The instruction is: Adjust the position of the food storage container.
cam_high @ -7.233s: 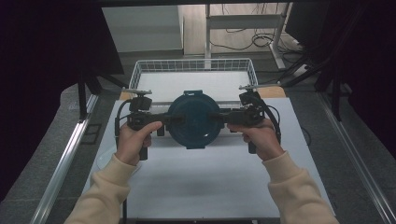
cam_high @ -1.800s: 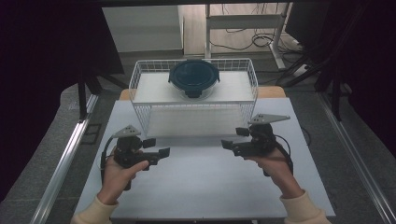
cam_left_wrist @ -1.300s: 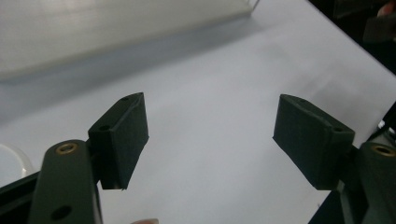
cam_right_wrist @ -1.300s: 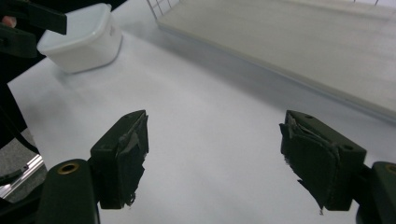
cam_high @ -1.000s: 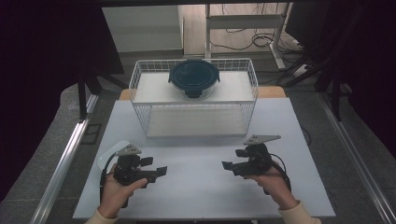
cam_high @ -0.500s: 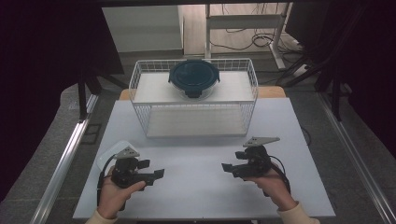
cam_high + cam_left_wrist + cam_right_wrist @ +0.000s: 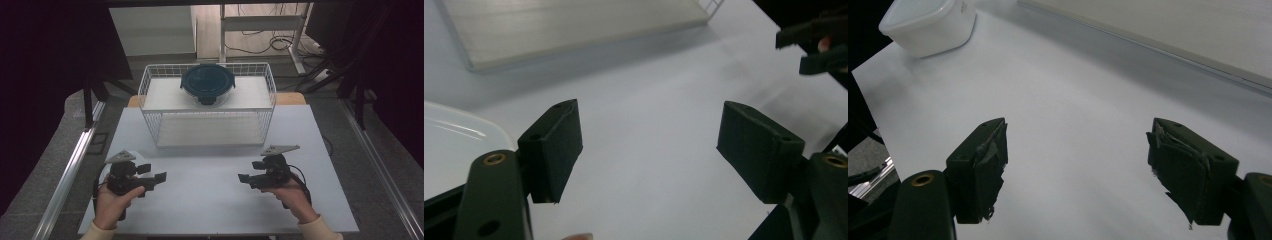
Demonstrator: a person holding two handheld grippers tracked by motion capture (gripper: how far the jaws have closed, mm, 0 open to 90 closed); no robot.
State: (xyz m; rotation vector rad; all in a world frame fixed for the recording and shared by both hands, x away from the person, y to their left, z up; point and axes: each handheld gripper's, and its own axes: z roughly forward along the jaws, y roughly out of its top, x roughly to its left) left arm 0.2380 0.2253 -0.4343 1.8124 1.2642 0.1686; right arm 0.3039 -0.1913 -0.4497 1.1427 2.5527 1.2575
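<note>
Resting low on the table (image 7: 215, 200), both hands aim unclenched, empty grippers inward.

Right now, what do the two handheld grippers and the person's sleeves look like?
Both the left gripper and the right gripper are black, each topped by a grey three-cornered plate and trailing a black cable. Their fingers are blocky black pads on arms with brass-coloured rivets; the right gripper's pads look frayed. The sleeve cuffs are cream.

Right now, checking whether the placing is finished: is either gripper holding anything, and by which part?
Nothing is held. The left gripper and right gripper are open and empty above the white table.
</note>
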